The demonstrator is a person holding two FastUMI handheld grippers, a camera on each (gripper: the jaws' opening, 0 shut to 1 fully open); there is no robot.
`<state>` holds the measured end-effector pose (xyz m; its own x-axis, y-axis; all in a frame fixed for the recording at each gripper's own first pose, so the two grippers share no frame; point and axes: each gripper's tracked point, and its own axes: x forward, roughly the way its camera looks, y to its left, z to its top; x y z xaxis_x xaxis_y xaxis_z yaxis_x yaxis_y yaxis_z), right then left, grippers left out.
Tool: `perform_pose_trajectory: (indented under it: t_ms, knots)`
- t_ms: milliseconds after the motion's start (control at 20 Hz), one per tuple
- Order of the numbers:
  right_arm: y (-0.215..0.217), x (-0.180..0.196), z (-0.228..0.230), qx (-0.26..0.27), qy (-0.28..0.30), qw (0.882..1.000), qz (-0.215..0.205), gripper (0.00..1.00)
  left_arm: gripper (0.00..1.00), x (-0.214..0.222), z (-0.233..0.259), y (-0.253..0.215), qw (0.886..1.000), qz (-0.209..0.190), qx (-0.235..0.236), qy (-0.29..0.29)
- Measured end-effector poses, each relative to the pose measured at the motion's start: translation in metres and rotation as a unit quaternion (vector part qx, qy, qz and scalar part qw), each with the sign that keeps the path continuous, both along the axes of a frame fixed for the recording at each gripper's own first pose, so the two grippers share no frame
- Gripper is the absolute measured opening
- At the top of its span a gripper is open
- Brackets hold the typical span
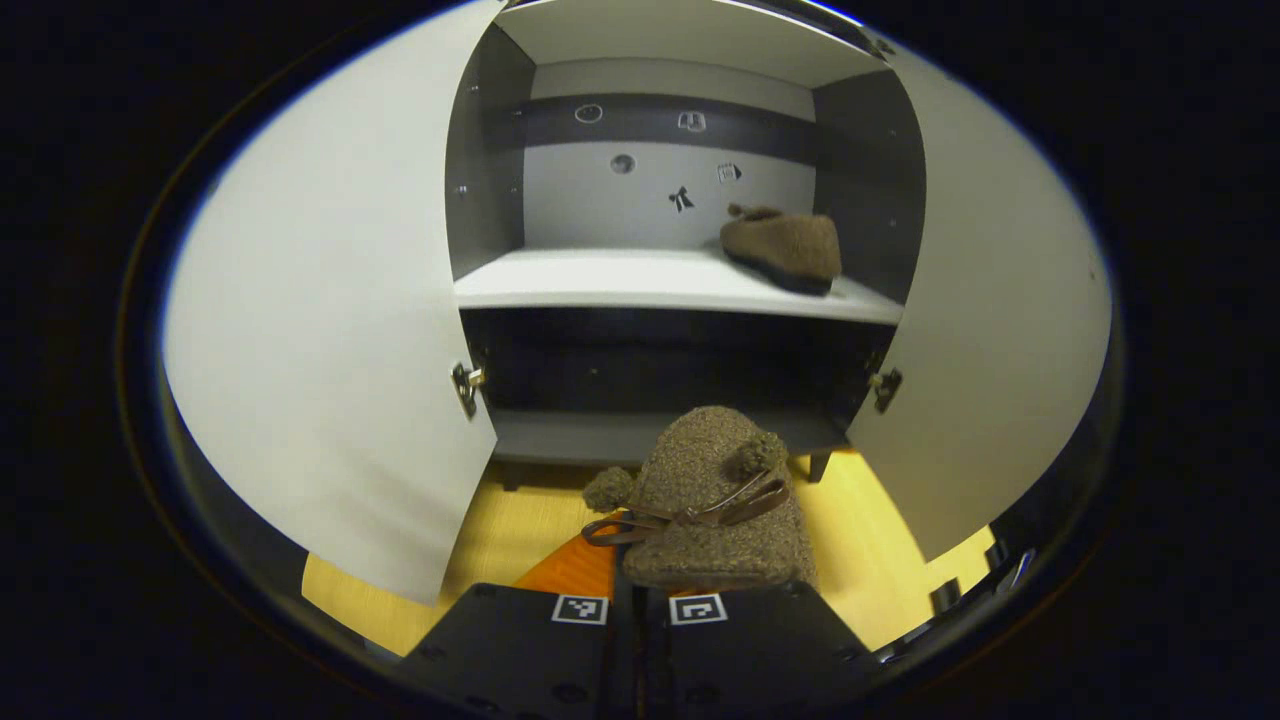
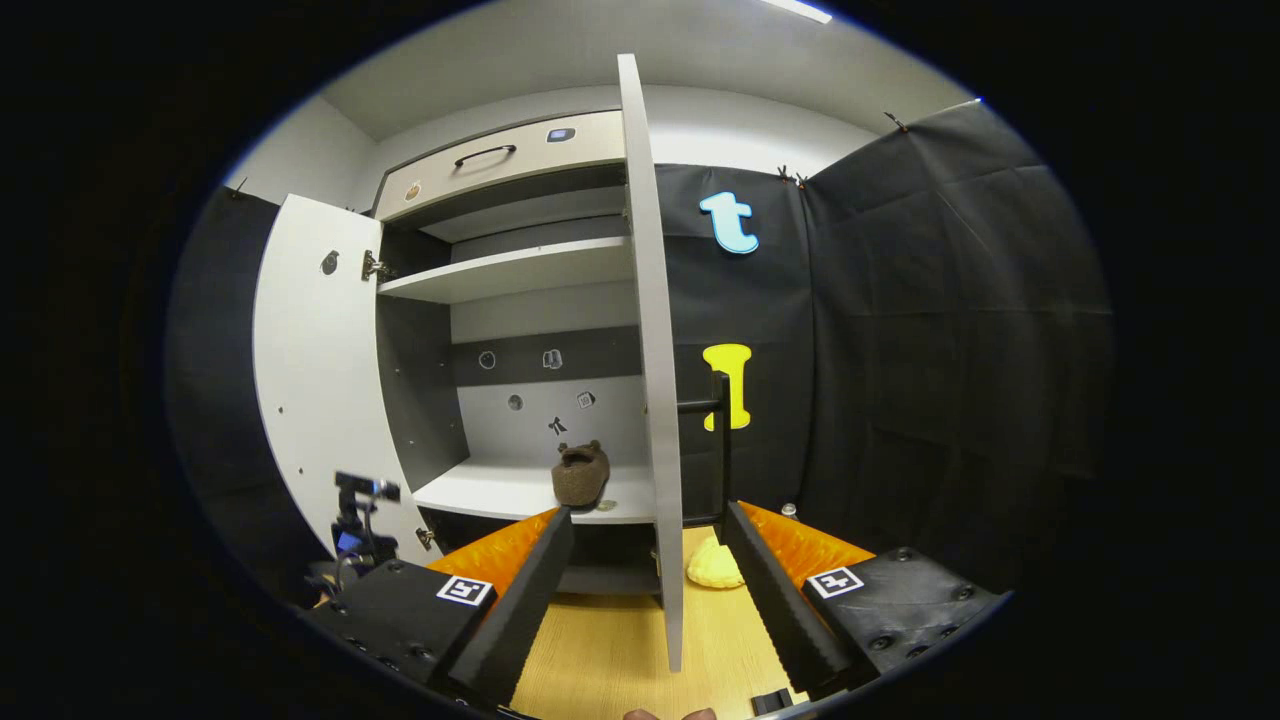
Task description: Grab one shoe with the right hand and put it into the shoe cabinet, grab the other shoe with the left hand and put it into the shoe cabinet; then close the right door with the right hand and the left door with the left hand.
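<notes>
**Second shoe on its way to the cabinet**

I read this as the second step: one shoe (image 1: 783,247) already sits on the right side of the cabinet's middle shelf (image 1: 620,280), and my left gripper (image 1: 640,600) carries the other shoe (image 1: 715,500) in front of the open cabinet. The jaws are drawn close together on the shoe's near end, which hides the actual contact; I judge it held, with the pom-poms and ribbon bow pointing away from me.

The next move, as I see it, calls for lifting the shoe above the shelf edge, pushing it in on the free left part of the shelf, well clear of the first shoe, then letting go and backing out between the doors.

In the left gripper view, going left to right, I have the left door (image 1: 330,330) swung wide, the shelf and the dark lower compartment, then the right door (image 1: 1000,330). This view gives me the carried shoe and how it lines up with the opening.

The right gripper view gives me the side angle: the left door, a drawer (image 2: 500,165) on top, an upper shelf (image 2: 510,270), the stowed shoe, and the right door edge-on between my wide-open, empty right gripper (image 2: 647,575) jaws. That gripper looks well placed for closing it later. A yellow thing (image 2: 712,566) lies on the floor beyond the door.
</notes>
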<state>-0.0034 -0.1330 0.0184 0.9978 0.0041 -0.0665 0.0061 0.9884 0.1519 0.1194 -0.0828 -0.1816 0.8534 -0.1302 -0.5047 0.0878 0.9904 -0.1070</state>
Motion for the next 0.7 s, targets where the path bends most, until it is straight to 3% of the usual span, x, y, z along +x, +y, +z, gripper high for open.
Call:
perform_pose_trajectory:
  t_ms: [200, 400, 700]
  knots:
    - [-0.002, -0.003, 0.001, 0.002, -0.008, 1.000, 0.008, 0.98, 0.08, 0.038, 0.083, 0.003, 0.999, 0.013, -0.008, -0.045]
    - [-0.006, -0.005, 0.003, 0.005, -0.015, 1.000, 0.012, 0.98, 0.08, 0.090, 0.135, 0.013, 0.997, 0.040, 0.002, -0.064]
    - [-0.012, -0.011, 0.002, -0.023, -0.026, 0.999, 0.017, 0.98, 0.08, 0.180, 0.153, 0.007, 0.998, 0.041, 0.018, -0.046]
